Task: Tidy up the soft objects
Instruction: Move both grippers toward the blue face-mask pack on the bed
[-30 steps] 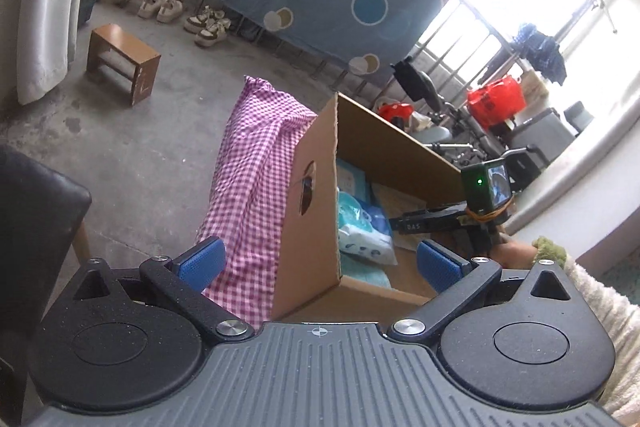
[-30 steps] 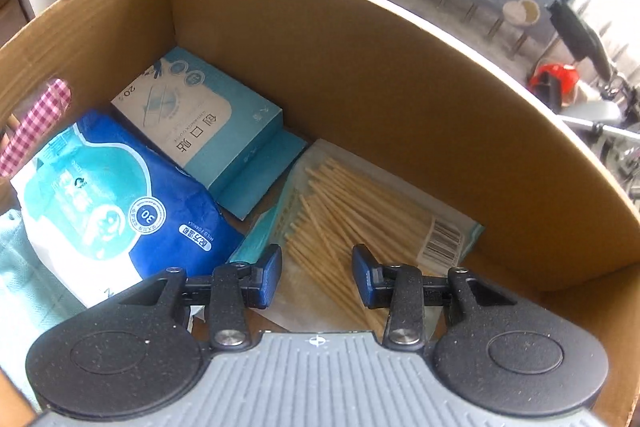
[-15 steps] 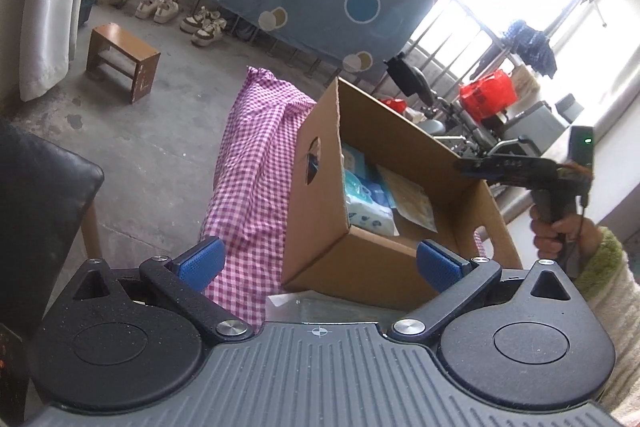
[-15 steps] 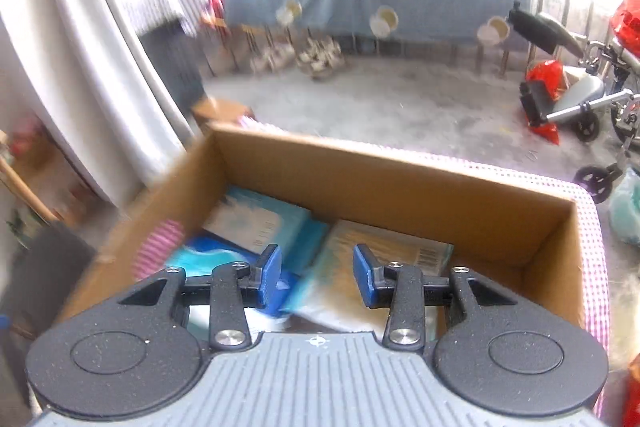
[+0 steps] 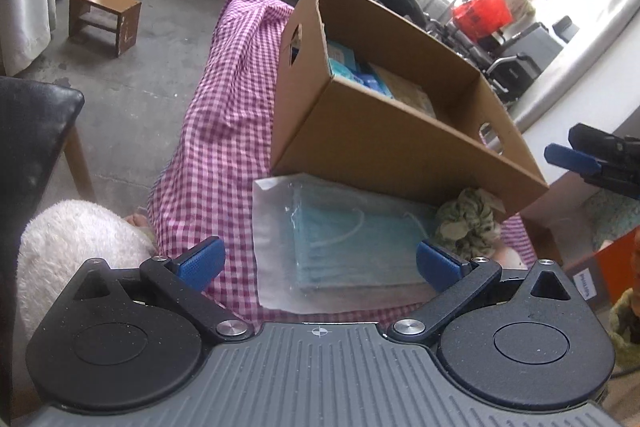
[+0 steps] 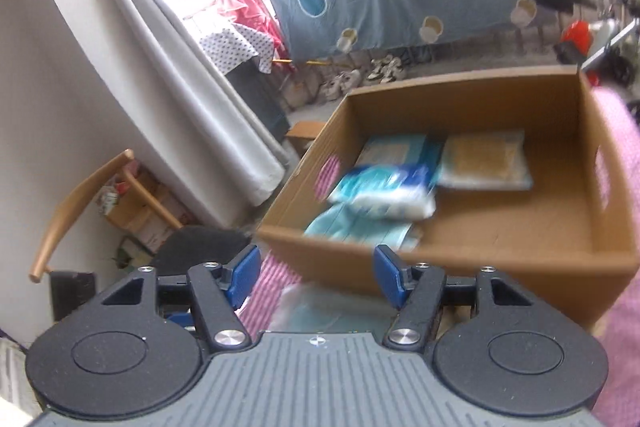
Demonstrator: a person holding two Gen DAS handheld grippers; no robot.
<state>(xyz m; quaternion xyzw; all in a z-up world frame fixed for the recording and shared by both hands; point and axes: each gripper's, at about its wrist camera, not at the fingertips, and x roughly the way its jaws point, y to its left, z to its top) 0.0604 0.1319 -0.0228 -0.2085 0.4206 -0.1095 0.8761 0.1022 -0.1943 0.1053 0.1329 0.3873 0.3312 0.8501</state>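
On a surface draped in pink-and-white checked cloth (image 5: 216, 147) sits an open cardboard box (image 5: 380, 143). Inside it lie a blue-and-white soft pack (image 6: 386, 189), a flat teal packet (image 6: 360, 229) at the near wall, a light blue box (image 6: 396, 149) and a clear bag of tan sticks (image 6: 486, 159). Just in front of the box, flat on the cloth, lies a clear bag of blue face masks (image 5: 344, 243), with a green patterned scrunchie (image 5: 466, 223) beside it at the box's corner. The left gripper (image 5: 318, 261) hangs over the mask bag with jaws spread wide, holding nothing. The right gripper (image 6: 316, 273) — its jaws just widening — is empty too, well back from the box's near wall.
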